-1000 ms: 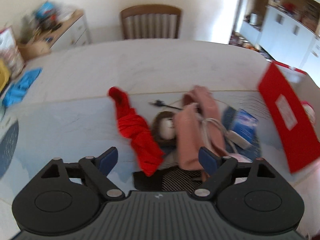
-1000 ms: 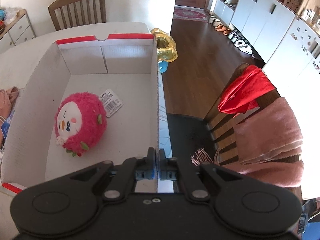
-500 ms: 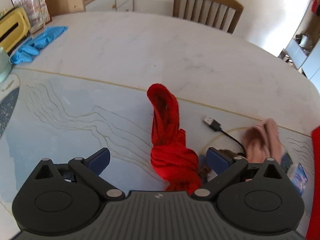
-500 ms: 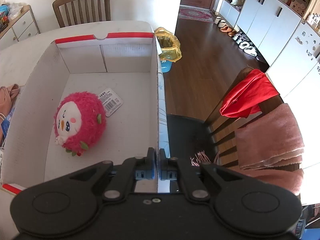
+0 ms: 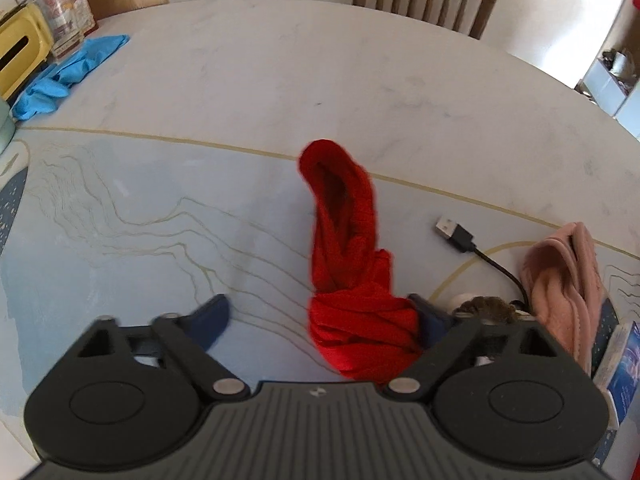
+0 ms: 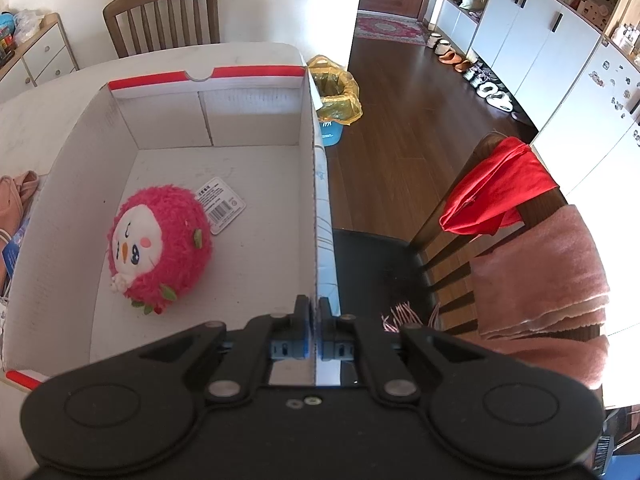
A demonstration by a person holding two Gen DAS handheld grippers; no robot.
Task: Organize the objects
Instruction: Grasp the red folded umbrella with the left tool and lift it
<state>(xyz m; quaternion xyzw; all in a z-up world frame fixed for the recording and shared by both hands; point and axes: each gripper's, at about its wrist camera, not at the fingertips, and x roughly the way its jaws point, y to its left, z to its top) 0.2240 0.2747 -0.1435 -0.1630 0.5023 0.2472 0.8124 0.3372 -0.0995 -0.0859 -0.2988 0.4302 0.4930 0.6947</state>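
Note:
A twisted red cloth point(image 5: 352, 276) lies on the pale blue table mat point(image 5: 140, 240). My left gripper point(image 5: 320, 318) straddles its near bunched end with the jaws closing. The right finger point(image 5: 426, 316) touches the cloth, while the left finger point(image 5: 212, 316) stands apart from it. In the right wrist view, my right gripper point(image 6: 313, 320) is shut on the right wall of a white cardboard box point(image 6: 318, 200) with red trim. Inside the box sits a pink round plush toy point(image 6: 160, 248) with a paper tag.
Right of the red cloth lie a black USB cable point(image 5: 460, 234), a pink cloth point(image 5: 568, 280), a brown furry toy point(image 5: 488, 306) and a blue packet point(image 5: 624, 356). A blue cloth point(image 5: 68, 74) lies at the table's far left. Beside the box stands a chair point(image 6: 500, 240) draped with cloths.
The left gripper swung left and dropped over the red cloth, which now fills the gap beside its right finger. Its jaws have narrowed slightly. The right gripper stayed on the box wall.

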